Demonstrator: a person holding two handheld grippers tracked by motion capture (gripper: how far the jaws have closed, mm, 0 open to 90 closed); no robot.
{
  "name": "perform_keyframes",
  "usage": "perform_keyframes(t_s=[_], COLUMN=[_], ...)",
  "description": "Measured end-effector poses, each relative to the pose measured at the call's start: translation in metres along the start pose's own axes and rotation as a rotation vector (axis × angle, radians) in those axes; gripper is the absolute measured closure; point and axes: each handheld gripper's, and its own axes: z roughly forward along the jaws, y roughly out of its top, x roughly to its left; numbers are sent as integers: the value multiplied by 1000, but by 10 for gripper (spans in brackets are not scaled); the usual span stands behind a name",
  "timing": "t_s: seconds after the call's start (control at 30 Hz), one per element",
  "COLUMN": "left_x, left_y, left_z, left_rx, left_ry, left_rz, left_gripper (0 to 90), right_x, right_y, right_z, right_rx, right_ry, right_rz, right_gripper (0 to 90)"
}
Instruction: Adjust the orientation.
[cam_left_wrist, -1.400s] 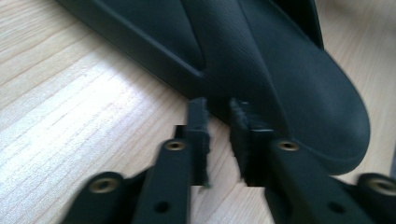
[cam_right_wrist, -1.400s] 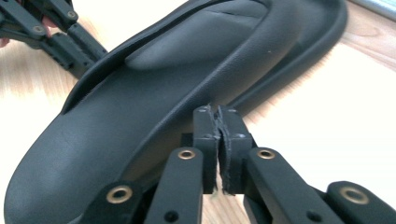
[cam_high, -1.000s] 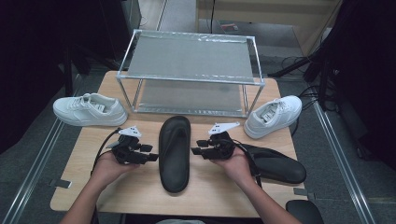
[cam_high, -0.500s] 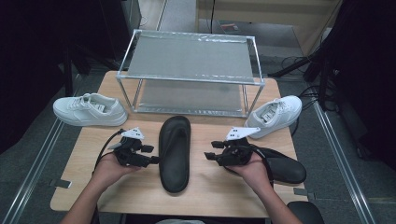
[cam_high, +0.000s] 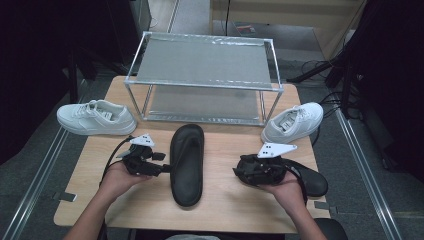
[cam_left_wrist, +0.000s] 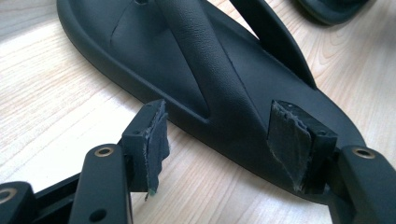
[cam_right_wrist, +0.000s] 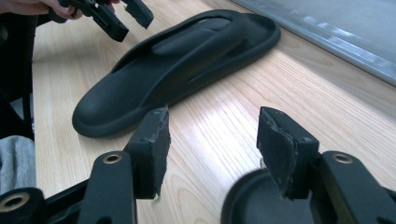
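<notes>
Left tongs (cam_high: 161, 167), spread wide and empty, approach the black sandal (cam_high: 187, 164) lying on the counter (cam_high: 227, 200) just ahead, needing only to straddle its edge and clench, while right tongs (cam_high: 239, 172) wait open.

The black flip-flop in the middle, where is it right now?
In the high view the black flip-flop lies mid-table in front of the metal rack, between the left gripper and the right gripper.
</notes>
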Motion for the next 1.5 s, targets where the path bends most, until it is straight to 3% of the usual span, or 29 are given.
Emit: perform_keyframes(t_s=[0.97, 1.1, 1.2, 1.3, 1.4, 1.5], left_x=[2, 5, 7, 9, 8, 7], left_y=[22, 23, 23, 25, 26, 26], left_z=[14, 14, 13, 13, 14, 15], left_rx=[5, 1, -10, -8, -4, -2], left_ry=[-34, -32, -28, -27, -29, -25], left_rz=[25, 15, 7, 4, 6, 15], left_gripper=[396, 398, 403, 405, 405, 404], right_x=[-20, -25, -32, -39, -42, -41], right_y=[-44, -53, -59, -65, -68, -68], right_z=[-62, -65, -67, -69, -70, -69], right_rx=[-10, 0, -18, 6, 14, 21], right_ry=[-138, -126, -84, -64, -79, -75], right_rz=[69, 59, 26, 53, 71, 63], right_gripper=[456, 457, 455, 477, 491, 505])
